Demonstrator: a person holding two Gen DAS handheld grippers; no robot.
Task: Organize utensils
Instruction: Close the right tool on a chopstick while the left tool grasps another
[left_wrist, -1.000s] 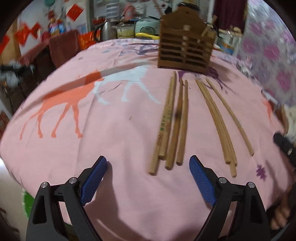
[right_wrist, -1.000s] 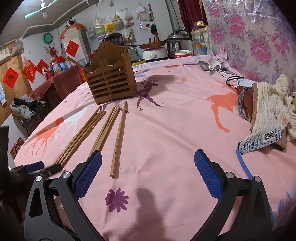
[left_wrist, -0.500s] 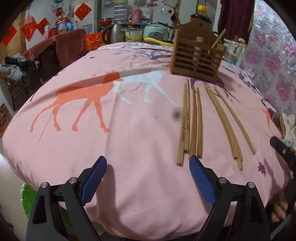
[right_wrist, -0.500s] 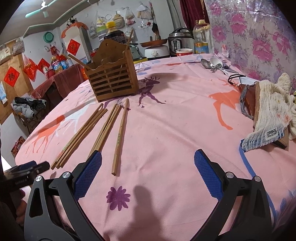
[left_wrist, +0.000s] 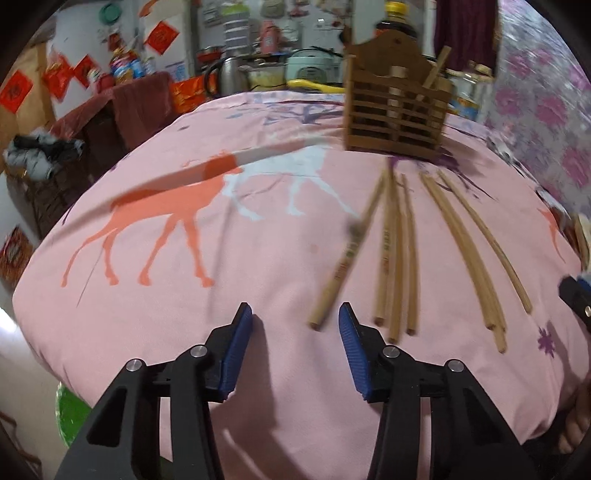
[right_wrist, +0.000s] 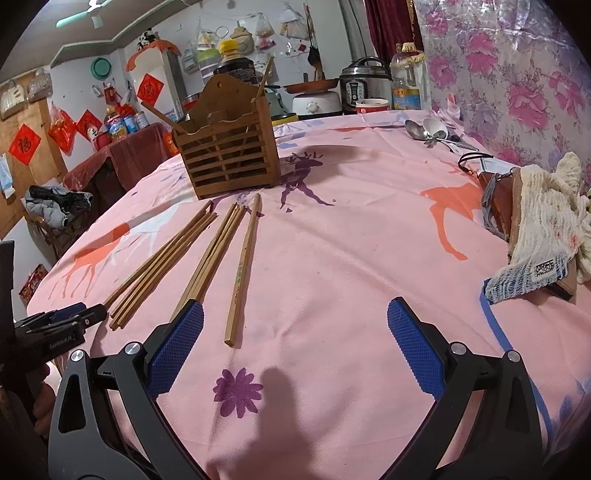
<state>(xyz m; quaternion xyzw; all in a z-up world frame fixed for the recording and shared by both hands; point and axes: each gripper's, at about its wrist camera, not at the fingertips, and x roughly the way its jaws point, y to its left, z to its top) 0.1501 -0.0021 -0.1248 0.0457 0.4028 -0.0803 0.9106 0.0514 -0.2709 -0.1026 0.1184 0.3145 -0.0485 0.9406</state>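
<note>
Several wooden chopsticks (left_wrist: 397, 258) lie side by side on the pink cloth, pointing at a slatted wooden holder (left_wrist: 395, 110) at the back. One printed chopstick (left_wrist: 343, 258) is skewed away from the others. Its near end lies between the pads of my left gripper (left_wrist: 295, 332), whose jaws are closing without touching it. In the right wrist view the chopsticks (right_wrist: 207, 258) and the holder (right_wrist: 225, 158) sit left of centre. My right gripper (right_wrist: 295, 332) hangs wide open over the cloth, holding nothing.
Metal spoons (right_wrist: 428, 131) lie at the far right of the table. A netted cloth on a wooden board (right_wrist: 535, 229) sits at the right edge. Kitchen appliances (right_wrist: 364, 85) stand behind the table. The left gripper (right_wrist: 74, 314) shows at the table's near left edge.
The left gripper's jaws have narrowed a lot. One printed chopstick has swung out of line with its neighbours, its near end now between the pads. The right gripper looks unchanged.
</note>
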